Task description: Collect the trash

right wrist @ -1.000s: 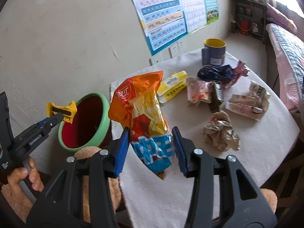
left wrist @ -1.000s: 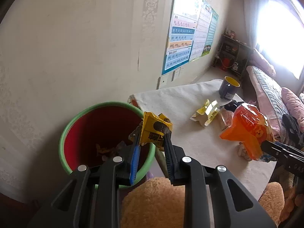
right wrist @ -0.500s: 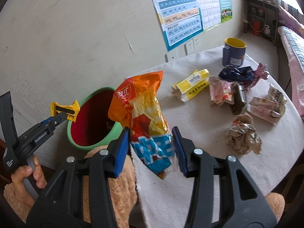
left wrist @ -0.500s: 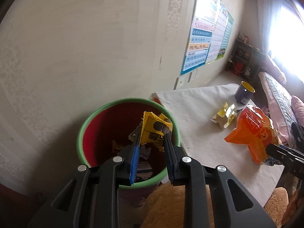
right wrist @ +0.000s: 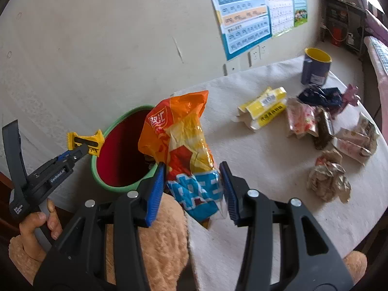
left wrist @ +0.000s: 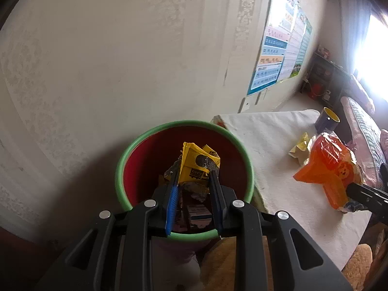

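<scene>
Trash shows first in the left wrist view: a yellow wrapper [left wrist: 197, 163] is clamped in the jaws of the left gripper [left wrist: 194, 169], held over the mouth of the green-rimmed red bin [left wrist: 184, 127], which seems to hold scraps already. In the right wrist view, the right gripper [right wrist: 192, 181] has its jaws pinching an orange snack bag [right wrist: 179, 143] above the table [right wrist: 278, 169] edge, beside the bin; more wrappers [right wrist: 263, 106] and a mug [right wrist: 315, 66] lie farther off.

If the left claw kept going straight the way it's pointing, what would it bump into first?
Probably the trash lying inside the red bin. The left claw, holding a yellow wrapper, points down into the bin's mouth, though depth is hard to judge.
</scene>
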{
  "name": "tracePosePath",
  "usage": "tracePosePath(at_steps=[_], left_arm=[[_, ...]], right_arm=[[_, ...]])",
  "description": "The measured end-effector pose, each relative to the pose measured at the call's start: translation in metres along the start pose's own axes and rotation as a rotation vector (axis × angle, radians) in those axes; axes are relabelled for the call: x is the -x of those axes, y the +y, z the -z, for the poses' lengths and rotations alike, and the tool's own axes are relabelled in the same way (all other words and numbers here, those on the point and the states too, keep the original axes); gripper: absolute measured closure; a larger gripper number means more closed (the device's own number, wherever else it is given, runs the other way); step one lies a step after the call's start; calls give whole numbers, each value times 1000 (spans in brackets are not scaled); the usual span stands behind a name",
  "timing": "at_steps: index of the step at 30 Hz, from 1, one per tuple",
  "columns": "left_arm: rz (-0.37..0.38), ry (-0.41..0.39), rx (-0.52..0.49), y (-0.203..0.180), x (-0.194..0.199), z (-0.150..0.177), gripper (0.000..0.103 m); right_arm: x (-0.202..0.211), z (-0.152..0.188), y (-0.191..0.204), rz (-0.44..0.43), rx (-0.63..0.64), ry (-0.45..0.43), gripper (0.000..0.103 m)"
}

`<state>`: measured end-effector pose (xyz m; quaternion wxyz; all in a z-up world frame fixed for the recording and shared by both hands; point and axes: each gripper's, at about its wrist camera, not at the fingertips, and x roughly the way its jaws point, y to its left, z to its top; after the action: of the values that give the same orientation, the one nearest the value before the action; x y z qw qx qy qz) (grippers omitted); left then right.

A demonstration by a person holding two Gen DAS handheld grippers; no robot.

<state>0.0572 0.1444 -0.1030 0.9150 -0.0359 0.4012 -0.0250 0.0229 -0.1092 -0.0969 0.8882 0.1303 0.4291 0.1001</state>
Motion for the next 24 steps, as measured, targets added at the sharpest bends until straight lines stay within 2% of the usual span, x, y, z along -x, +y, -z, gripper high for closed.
tracePosePath(at_steps=[13,24], left_arm=[[-17,42,65,27,-25,-2,81],[-24,100,71,33,-53,1,80]], right_arm=[[-41,-30,47,-76,56,24,59],[-90,-41,69,-132,41,113,58]])
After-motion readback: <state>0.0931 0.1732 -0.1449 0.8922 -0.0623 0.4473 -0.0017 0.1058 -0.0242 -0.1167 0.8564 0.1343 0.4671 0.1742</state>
